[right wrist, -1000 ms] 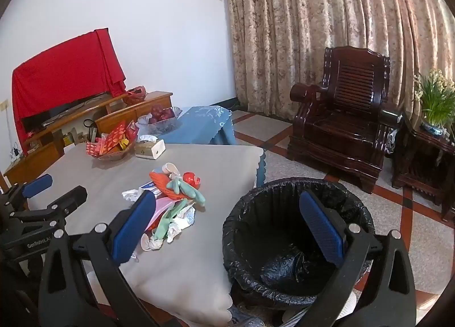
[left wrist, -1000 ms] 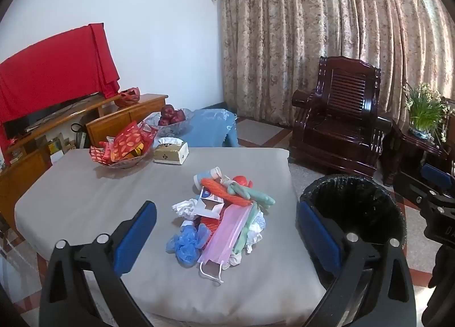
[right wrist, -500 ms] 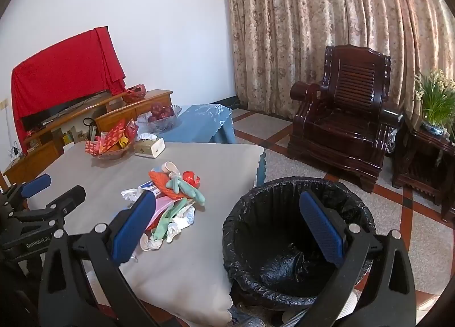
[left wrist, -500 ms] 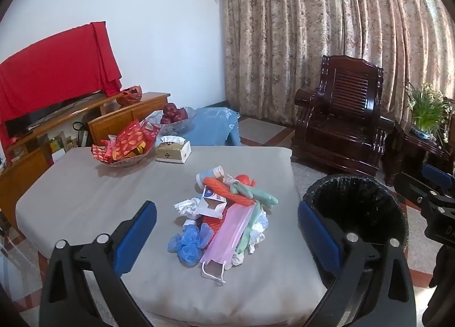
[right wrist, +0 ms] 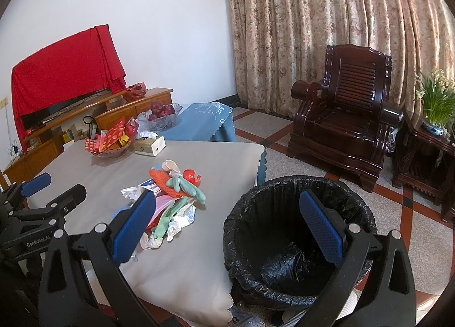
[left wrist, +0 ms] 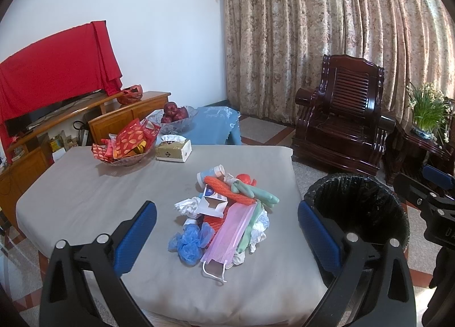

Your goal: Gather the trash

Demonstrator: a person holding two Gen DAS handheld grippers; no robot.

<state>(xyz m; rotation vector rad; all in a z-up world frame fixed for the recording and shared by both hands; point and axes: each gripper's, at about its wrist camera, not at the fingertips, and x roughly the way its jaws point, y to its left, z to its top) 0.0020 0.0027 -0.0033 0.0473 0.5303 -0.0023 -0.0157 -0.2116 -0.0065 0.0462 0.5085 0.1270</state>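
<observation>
A pile of trash (left wrist: 224,213) lies on the grey-covered table (left wrist: 85,193): a pink face mask (left wrist: 230,233), blue shoe covers (left wrist: 189,241), green gloves, an orange net, a small carton, crumpled tissue. It also shows in the right wrist view (right wrist: 173,202). A black-lined trash bin (right wrist: 287,238) stands on the floor by the table's right side, also in the left wrist view (left wrist: 358,207). My left gripper (left wrist: 227,238) is open and empty, above the pile's near side. My right gripper (right wrist: 227,227) is open and empty, near the bin's left rim.
A basket of red packets (left wrist: 125,145), a tissue box (left wrist: 173,150) and a fruit bowl (left wrist: 175,119) sit at the table's far side. A dark wooden armchair (left wrist: 344,116) and a plant stand are beyond the bin. A wooden TV cabinet lines the left wall.
Both grippers have drifted slightly; the pile and bin sit a little lower and nearer in the views. Both stay open and empty.
</observation>
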